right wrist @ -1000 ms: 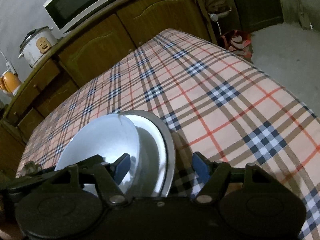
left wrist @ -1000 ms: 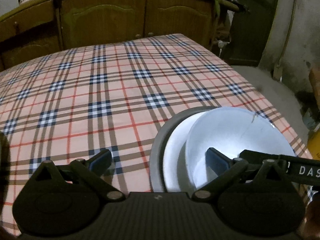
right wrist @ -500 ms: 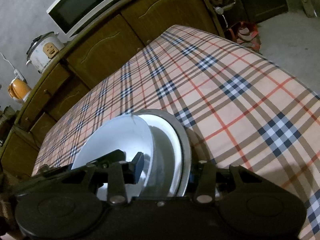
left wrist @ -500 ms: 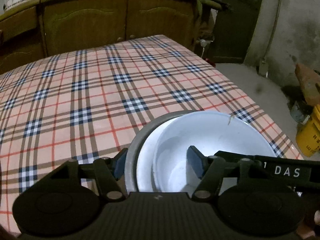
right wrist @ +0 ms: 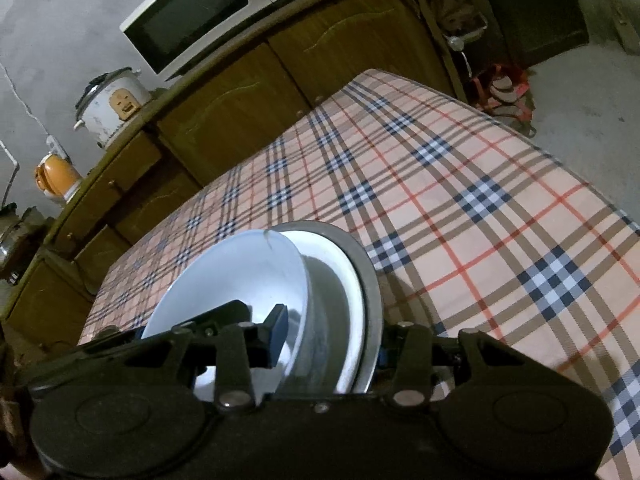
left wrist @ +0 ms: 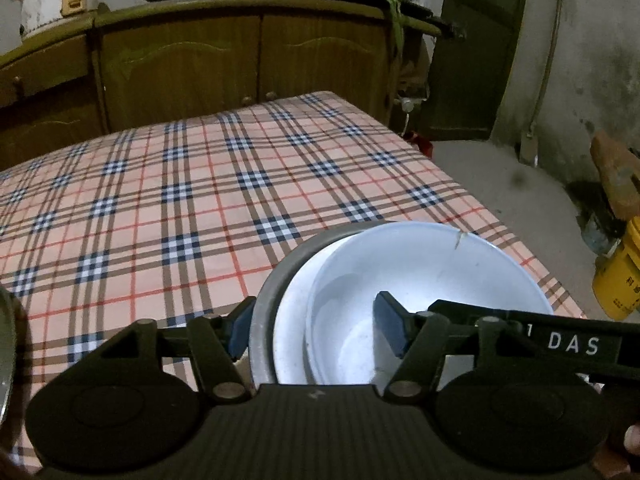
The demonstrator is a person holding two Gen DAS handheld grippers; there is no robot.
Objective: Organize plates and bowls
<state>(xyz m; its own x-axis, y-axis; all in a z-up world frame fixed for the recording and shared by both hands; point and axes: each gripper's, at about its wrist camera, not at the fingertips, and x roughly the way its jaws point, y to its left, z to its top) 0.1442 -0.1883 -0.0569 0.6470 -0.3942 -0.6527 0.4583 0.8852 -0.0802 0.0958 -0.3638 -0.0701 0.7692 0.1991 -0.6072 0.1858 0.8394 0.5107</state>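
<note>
A stack of dishes is held up over the plaid tablecloth (left wrist: 200,200): a pale blue bowl (left wrist: 432,272) nested in a white bowl (left wrist: 292,320) inside a grey metal plate (left wrist: 268,296). My left gripper (left wrist: 316,328) is shut on the stack's left rim, one finger outside, one inside the blue bowl. My right gripper (right wrist: 332,340) is shut on the opposite rim of the same stack, where the blue bowl (right wrist: 240,276) and grey plate (right wrist: 368,280) show tilted. The other gripper's black finger (left wrist: 520,332) crosses the bowl.
Wooden cabinets (left wrist: 240,60) stand behind the table with a microwave (right wrist: 200,12), a rice cooker (right wrist: 112,104) and an orange kettle (right wrist: 56,172). A yellow container (left wrist: 620,280) sits on the concrete floor at right. A metal rim (left wrist: 6,352) shows at the left edge.
Both grippers closed onto the rims of the dish stack. The stack has been lifted and tilted off the tablecloth, so more of the cabinets and microwave comes into view.
</note>
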